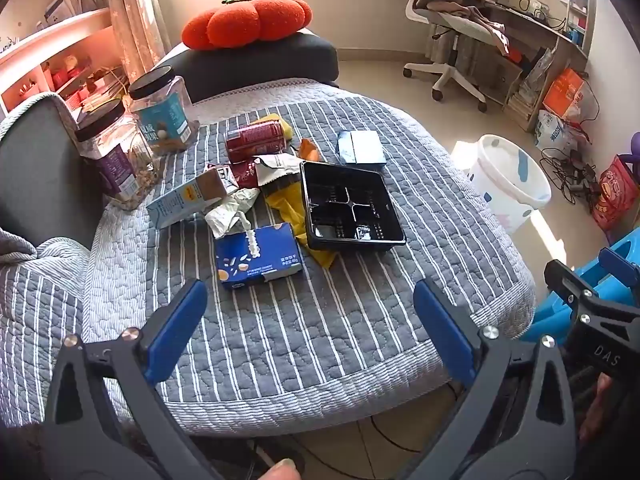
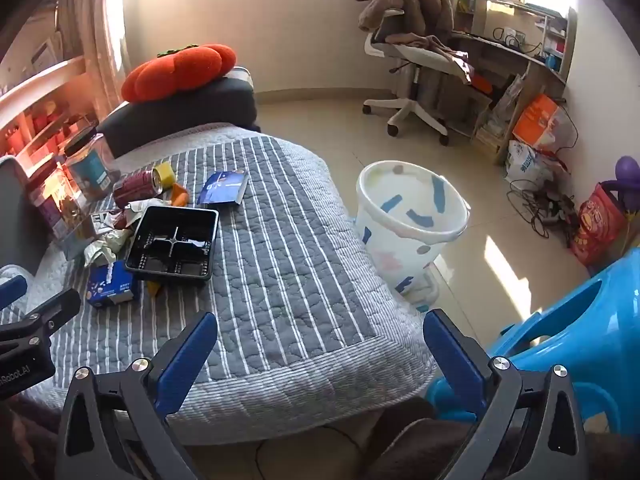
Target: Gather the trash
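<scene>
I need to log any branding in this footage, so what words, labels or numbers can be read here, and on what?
"DAS": on the black body of the right gripper, seen from the left wrist view.
"Robot.AI", start cut off: on the black body of the left gripper, seen from the right wrist view.
Print on the blue box, milk carton, red can, two jars and blue packet: too small or blurred to read.

Yellow wrapper (image 1: pixel 289 204) (half under tray (image 1: pixel 394 216))
</scene>
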A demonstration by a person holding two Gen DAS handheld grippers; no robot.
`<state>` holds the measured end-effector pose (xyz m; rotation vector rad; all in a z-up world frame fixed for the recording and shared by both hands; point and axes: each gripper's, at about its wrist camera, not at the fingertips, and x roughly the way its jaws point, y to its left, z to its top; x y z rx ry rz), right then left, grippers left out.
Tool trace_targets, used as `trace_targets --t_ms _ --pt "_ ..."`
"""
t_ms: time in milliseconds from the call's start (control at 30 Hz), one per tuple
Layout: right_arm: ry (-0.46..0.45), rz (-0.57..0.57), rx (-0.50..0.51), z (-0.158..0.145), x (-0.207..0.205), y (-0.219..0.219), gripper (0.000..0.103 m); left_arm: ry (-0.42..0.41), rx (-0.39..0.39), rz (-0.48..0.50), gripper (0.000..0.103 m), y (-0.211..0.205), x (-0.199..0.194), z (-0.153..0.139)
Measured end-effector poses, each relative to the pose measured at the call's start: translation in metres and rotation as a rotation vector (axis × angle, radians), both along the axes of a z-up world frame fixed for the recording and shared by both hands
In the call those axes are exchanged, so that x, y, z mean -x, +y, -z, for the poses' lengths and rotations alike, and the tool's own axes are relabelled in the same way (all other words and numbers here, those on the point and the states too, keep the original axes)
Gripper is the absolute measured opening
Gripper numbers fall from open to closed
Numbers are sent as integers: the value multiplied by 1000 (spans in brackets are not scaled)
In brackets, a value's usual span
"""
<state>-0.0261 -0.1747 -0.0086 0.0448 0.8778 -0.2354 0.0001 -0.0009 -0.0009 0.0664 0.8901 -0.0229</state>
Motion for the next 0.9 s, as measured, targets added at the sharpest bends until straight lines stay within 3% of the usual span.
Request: trace_targets --t_ms 133,300,900 --pt "35 -7 -12 0 -6 -2 103 25 21 -13 102 4 -1 6" --pt "14 9 12 1 -2 1 103 50 21 -23 102 7 -3 11" --pt "-2 24 34 0 -2 2 103 15 3 -15 102 4 0 9"
